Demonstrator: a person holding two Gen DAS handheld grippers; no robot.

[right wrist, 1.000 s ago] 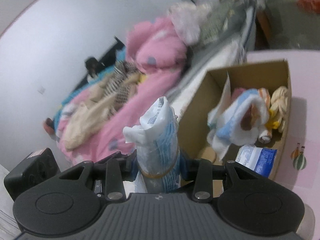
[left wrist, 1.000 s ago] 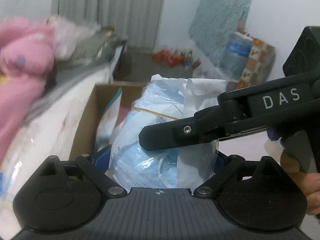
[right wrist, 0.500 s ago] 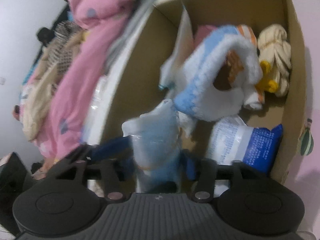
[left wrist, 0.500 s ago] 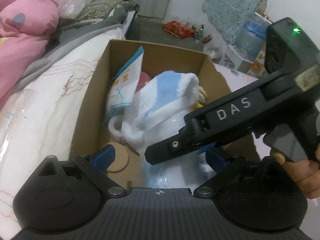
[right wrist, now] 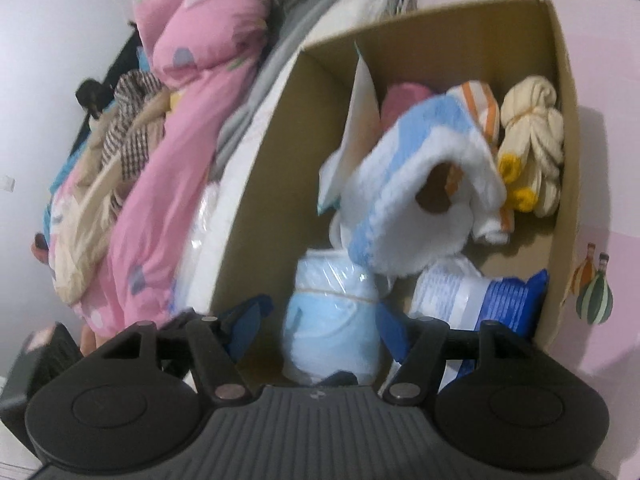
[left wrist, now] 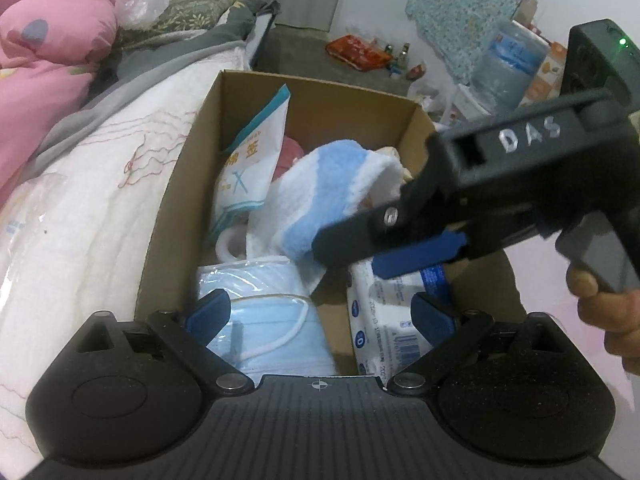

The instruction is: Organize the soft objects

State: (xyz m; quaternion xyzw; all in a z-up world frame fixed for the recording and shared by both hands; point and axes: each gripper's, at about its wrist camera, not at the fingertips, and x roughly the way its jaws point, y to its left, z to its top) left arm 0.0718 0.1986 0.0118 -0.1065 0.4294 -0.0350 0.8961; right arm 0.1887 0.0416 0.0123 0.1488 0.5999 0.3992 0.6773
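Mask pack (right wrist: pixel 332 320) lies in the cardboard box (right wrist: pixel 256 200), between the right gripper's (right wrist: pixel 320 320) spread fingers.

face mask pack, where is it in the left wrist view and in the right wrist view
Left wrist: the face mask pack lies low and left of centre on the floor of the cardboard box, just ahead of the left gripper.
Right wrist: the pack sits bottom centre, between the open fingers of the right gripper.
Shared landmark: the blue and white towel, just beyond the pack in both views.
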